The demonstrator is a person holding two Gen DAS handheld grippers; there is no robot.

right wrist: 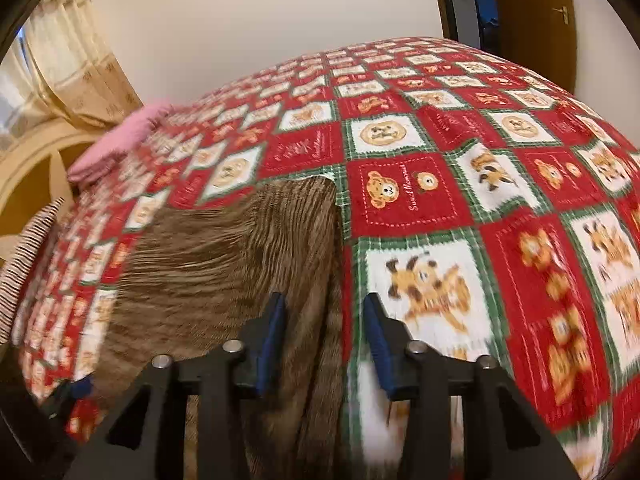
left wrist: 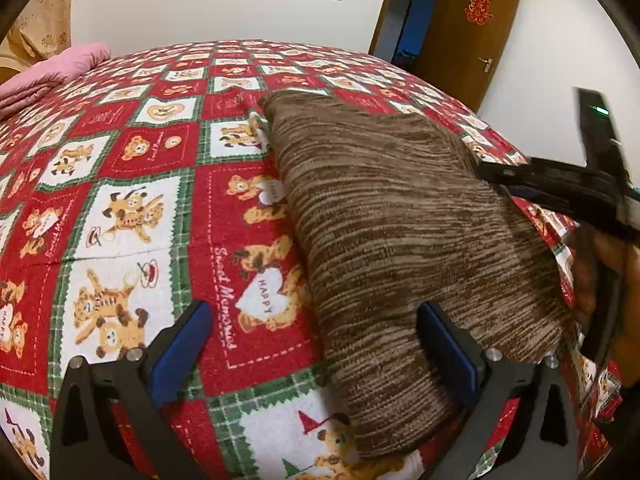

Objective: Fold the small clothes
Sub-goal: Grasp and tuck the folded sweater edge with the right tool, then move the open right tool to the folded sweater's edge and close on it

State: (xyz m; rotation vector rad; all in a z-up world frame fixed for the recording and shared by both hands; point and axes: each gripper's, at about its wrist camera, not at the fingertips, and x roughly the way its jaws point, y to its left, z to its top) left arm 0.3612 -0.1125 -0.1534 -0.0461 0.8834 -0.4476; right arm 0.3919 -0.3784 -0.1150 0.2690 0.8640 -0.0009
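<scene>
i see a brown striped knit garment [left wrist: 400,240] lying folded on a bed covered by a red, green and white teddy-bear quilt [left wrist: 120,200]. my left gripper [left wrist: 316,344] hovers over the garment's near left edge, its blue-padded fingers [left wrist: 180,352] wide apart, one above the quilt and one above the knit, gripping nothing. my right gripper [right wrist: 324,332] sits at the garment's right edge; its fingers [right wrist: 272,332] stand partly apart with the fabric edge between them, and no pad visibly presses on it. this view is motion-blurred. a folded pink blanket [left wrist: 48,76] rests at the bed's far left corner. a brown door [left wrist: 468,36] stands open behind the bed.
</scene>
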